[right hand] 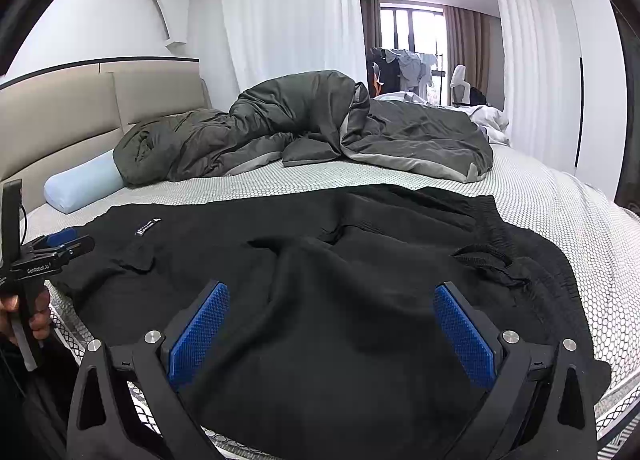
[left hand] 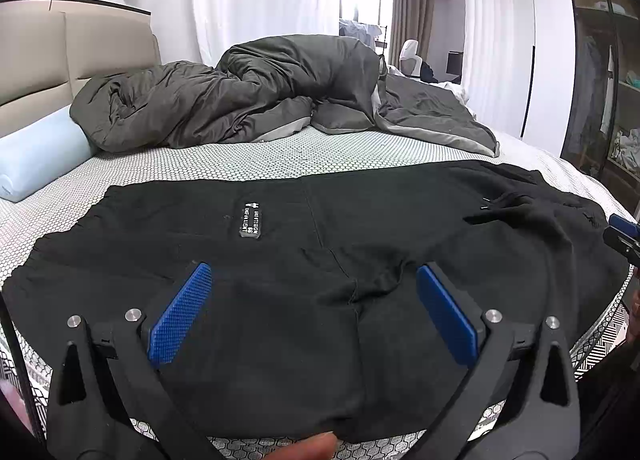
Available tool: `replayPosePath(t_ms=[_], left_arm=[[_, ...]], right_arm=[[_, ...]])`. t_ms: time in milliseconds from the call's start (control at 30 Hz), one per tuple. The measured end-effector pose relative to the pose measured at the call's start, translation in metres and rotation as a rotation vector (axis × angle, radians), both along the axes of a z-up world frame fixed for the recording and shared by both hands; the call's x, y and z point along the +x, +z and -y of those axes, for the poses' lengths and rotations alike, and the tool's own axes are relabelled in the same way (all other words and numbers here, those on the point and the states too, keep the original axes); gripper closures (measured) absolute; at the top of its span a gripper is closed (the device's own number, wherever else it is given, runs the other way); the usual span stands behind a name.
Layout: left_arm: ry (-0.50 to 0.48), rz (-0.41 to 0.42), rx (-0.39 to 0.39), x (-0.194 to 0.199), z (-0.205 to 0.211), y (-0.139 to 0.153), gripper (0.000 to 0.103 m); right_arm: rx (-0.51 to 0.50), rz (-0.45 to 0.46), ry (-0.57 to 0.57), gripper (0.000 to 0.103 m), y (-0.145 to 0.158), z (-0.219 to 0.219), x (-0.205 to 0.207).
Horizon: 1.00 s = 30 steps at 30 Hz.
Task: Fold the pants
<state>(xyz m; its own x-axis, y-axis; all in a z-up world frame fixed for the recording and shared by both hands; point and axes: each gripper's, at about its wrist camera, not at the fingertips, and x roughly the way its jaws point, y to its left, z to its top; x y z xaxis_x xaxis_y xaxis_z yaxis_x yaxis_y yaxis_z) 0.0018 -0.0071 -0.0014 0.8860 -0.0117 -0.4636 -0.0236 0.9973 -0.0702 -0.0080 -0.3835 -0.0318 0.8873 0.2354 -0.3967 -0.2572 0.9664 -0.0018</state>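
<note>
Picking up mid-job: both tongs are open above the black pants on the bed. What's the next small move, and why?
Probably lower the right tongs onto the rumpled waistband and close. The pants lie spread but unfolded on the bed, neither tongs grips cloth, and the left tongs hover over the crotch seam, so a fold needs a grasp first.

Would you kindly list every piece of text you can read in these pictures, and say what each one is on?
"GenRobot.AI": on the left gripper body, right wrist view.
Patch on the black pants: a large "4" reads; the smaller white lines are too blurred to read.
In the right wrist view the same patch is too small to read.
</note>
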Motion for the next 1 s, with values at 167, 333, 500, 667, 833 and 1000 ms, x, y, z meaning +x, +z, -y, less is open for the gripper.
replayPosePath(t_ms=[167,333,500,667,833,1000], left_arm=[[-0.001,0.0,0.0,0.0,0.0001,-0.0001,0.001],[0.0,0.001,0.001,0.0001,0.0003,0.0,0.001],[0.0,0.001,0.0,0.0001,0.0004,0.0002,0.001],[0.0,0.002,0.001,0.0001,0.0006,0.0001,0.001],[0.0,0.002,0.001,-0.0002,0.0006,0.0001,0.001],[0.001,0.003,0.0,-0.0002,-0.0005,0.0004,0.001]], right_arm=[[-0.001,-0.002,0.001,0.0,-0.0004,-0.0001,0.0007],[-0.002,-0.002,0.0,0.0,-0.0009,-0.0004,0.0012],[-0.004,-0.002,-0.001,0.0,-0.0008,-0.0011,0.0008],[-0.006,-0.004,0.001,0.0,-0.0022,-0.0018,0.002],[-0.006,-0.004,0.0,0.0,-0.0024,-0.0022,0.0017],[-0.008,-0.003,0.005,0.0,-0.0041,-0.0034,0.002]])
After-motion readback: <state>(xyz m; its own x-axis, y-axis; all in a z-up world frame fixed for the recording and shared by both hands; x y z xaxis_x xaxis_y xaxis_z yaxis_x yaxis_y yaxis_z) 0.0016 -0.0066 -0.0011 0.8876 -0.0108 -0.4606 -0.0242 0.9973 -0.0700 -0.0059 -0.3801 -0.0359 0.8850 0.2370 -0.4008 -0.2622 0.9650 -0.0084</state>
